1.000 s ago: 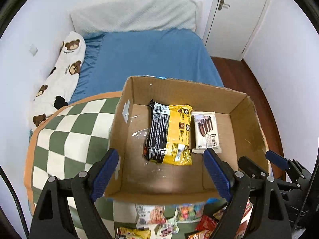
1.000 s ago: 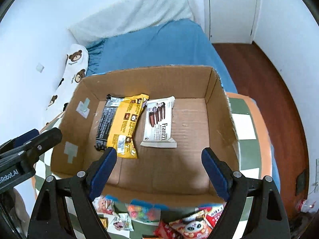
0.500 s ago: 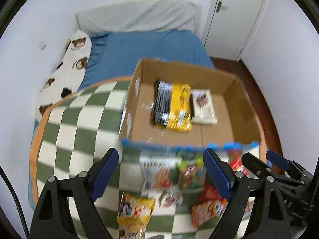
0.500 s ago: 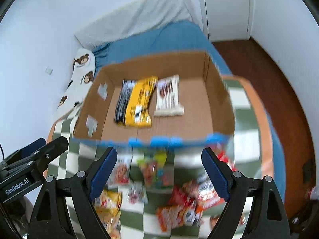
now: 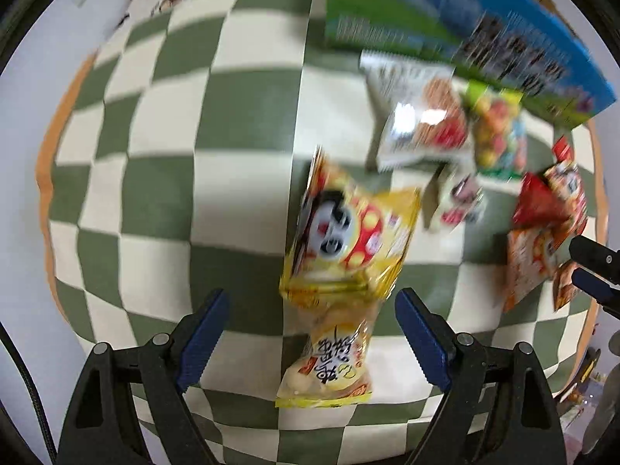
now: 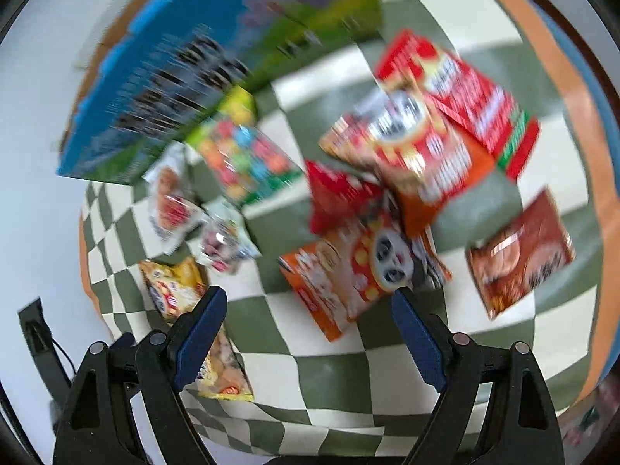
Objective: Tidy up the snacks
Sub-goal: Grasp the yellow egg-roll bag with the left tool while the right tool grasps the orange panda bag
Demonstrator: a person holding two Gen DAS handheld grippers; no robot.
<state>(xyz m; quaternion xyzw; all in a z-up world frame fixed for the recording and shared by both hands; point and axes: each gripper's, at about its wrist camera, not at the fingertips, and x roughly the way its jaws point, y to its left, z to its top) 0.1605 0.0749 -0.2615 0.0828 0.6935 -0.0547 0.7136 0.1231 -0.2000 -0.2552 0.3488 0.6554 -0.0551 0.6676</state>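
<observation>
While both my claws hang over the checkered cloth (image 5: 155, 193), this is how things lie:

Left claw (image 5: 310, 333): spread wide, nothing between its blue pads; it hovers above two yellow packets.
Yellow panda packet (image 5: 348, 232): just ahead of my left fingers, lying on a pale square of the cloth.
Yellow packet with red lettering (image 5: 329, 364): directly between the left fingers and below them, its upper end tucked under the panda packet (the two overlap).
Right claw (image 6: 310, 337): also wide apart, gripping nothing, poised above the cloth near the red and orange packets.
Orange panda packet (image 6: 360, 267): just ahead of my right fingers, its near corner close to the right-hand pad.
Red packets (image 6: 434, 116): heaped beyond it, overlapping one another; the print is too blurred to read.
Brown packet (image 6: 519, 248): off to the right, apart from the heap.
Colourful candy bag (image 6: 240, 155): near the blue box (image 6: 186, 69), beside a white packet (image 6: 170, 205) and a small silvery one (image 6: 224, 236).
Blue box: at the far edge of the cloth, its printed side facing me, snacks lying along its foot.
</observation>
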